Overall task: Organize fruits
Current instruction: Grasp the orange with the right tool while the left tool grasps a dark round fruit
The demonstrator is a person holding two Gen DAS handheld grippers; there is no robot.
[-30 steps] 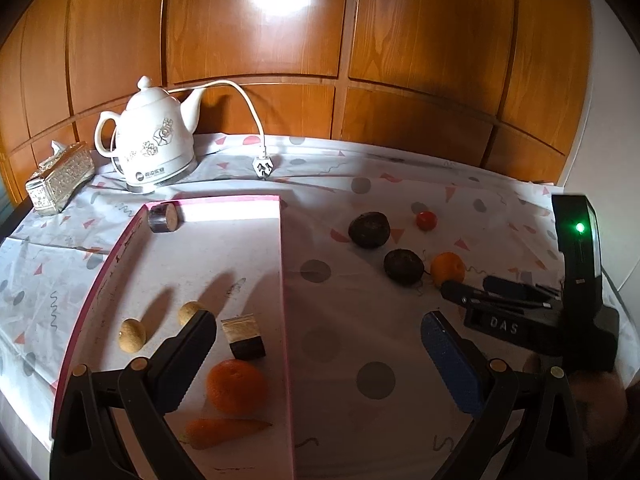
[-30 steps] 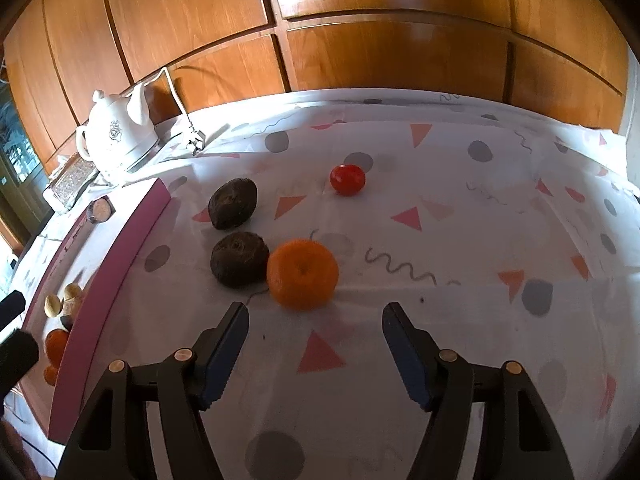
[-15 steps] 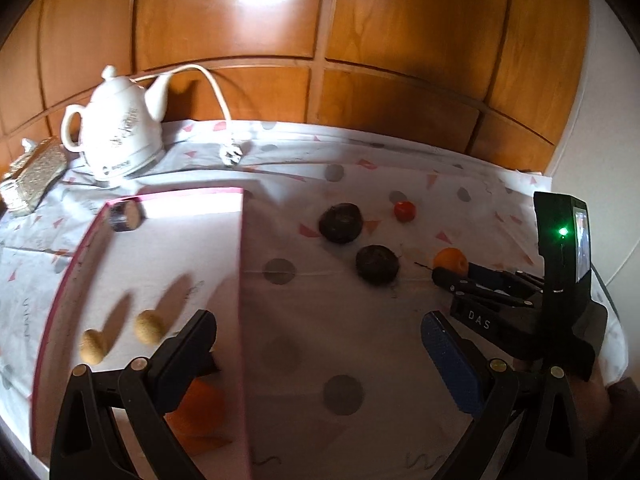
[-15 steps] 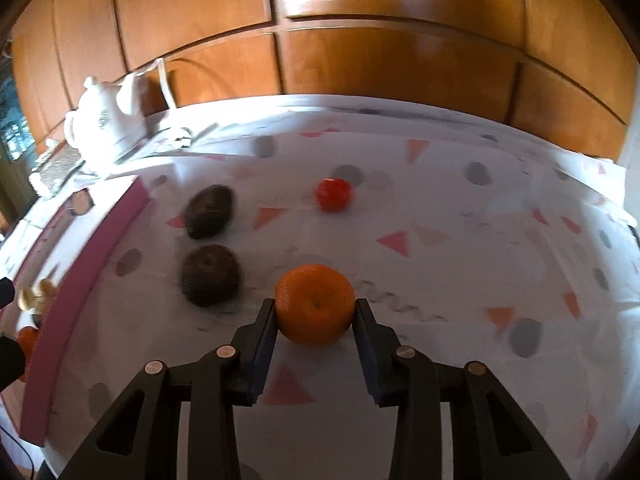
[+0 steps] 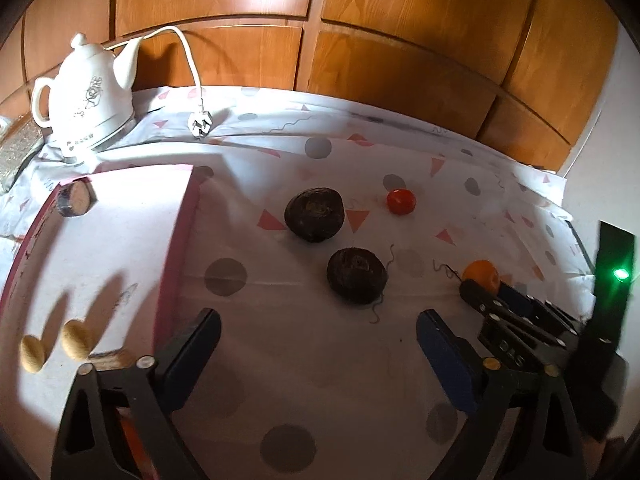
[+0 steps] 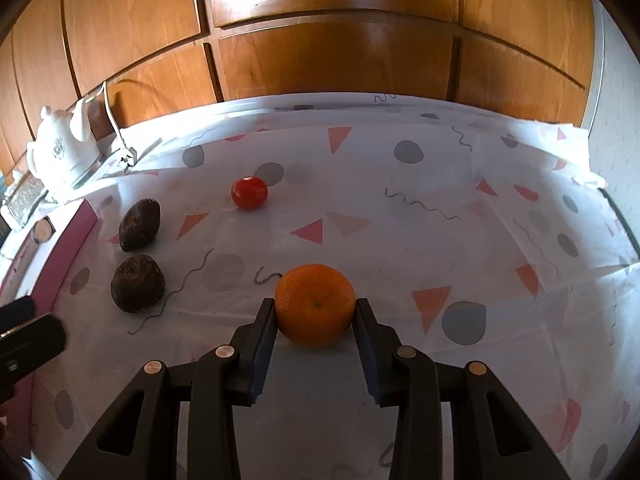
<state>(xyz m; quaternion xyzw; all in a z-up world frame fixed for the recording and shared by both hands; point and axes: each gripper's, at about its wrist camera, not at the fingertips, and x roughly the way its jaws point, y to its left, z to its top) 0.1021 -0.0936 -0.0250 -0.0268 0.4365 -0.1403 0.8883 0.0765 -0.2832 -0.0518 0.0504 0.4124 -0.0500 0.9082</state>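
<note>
My right gripper (image 6: 315, 312) is shut on an orange tangerine (image 6: 315, 305), held just above the patterned cloth; it shows in the left wrist view (image 5: 481, 276) too. Two dark brown fruits (image 6: 138, 283) (image 6: 140, 224) lie to its left, and a small red tomato (image 6: 249, 193) lies behind. My left gripper (image 5: 318, 340) is open and empty, with the nearer dark fruit (image 5: 357, 275) just ahead and the other dark fruit (image 5: 315, 215) and the tomato (image 5: 401, 201) beyond. The pink-edged white board (image 5: 182, 216) at left holds two small tan fruits (image 5: 76, 338) (image 5: 32, 353).
A white electric kettle (image 5: 86, 96) with its loose plug (image 5: 199, 124) stands at the back left against the wooden wall panels. A round cut piece (image 5: 74, 199) sits at the board's far corner. A patterned box (image 5: 16, 148) lies left of the kettle.
My right gripper closed on the tangerine and lifted it slightly. My left gripper moved right, off the board and toward the dark fruits.
</note>
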